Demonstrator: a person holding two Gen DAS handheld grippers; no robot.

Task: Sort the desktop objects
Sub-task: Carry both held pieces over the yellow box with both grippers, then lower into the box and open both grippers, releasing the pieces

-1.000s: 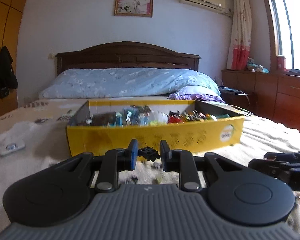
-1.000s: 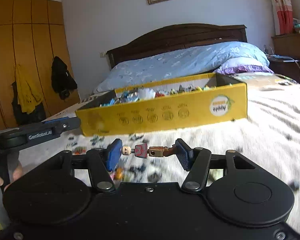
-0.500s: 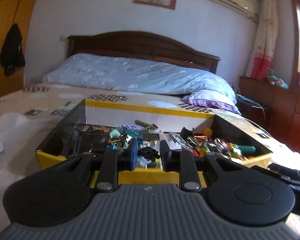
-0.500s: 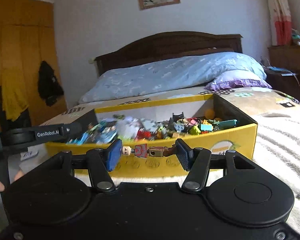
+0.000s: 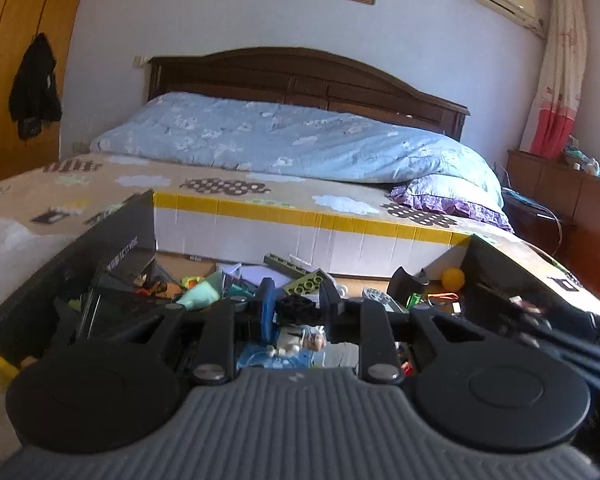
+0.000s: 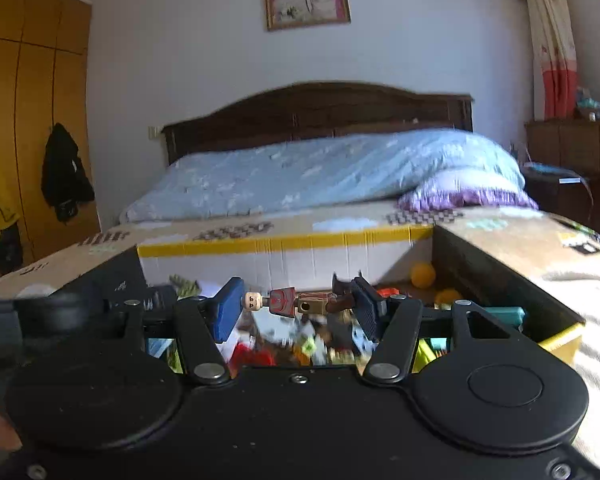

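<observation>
Both grippers have advanced over the yellow box (image 5: 308,216) on the bed (image 5: 100,176); no writing is legible. The left gripper (image 5: 298,304), jaws opening, has a black brick (image 5: 298,307) between them; the right gripper (image 6: 296,306) clamps a minifigure (image 6: 288,304).

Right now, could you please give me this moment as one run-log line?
left claw: opening, black brick between pads | right claw: holds minifigure | both over box
</observation>
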